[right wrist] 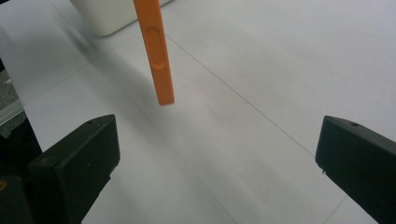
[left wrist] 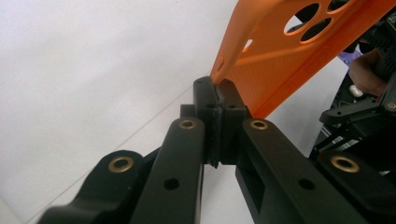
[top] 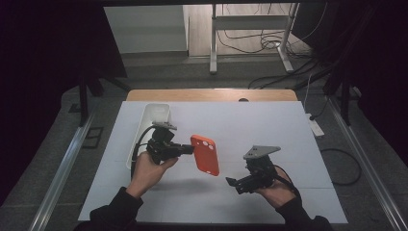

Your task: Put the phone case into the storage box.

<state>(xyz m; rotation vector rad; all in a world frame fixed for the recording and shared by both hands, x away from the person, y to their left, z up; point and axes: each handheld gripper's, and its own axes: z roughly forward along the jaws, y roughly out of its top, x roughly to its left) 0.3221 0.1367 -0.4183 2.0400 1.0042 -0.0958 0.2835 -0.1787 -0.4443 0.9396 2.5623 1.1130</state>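
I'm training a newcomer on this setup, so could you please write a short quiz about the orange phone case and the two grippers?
1. True or false: the left gripper is shut on the orange phone case.
2. The right gripper is: A open, B shut.
3. What stands behind the left gripper on the table?

Key: 1 true; 2 A; 3 a white bin.

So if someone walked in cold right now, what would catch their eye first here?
The orange phone case, held clear of the white table sheet near its middle, pinched at one edge by the shut left gripper. Next, the right gripper, lower right, with its jaws wide open and pointed toward the case. Behind the left hand sits a white tray.
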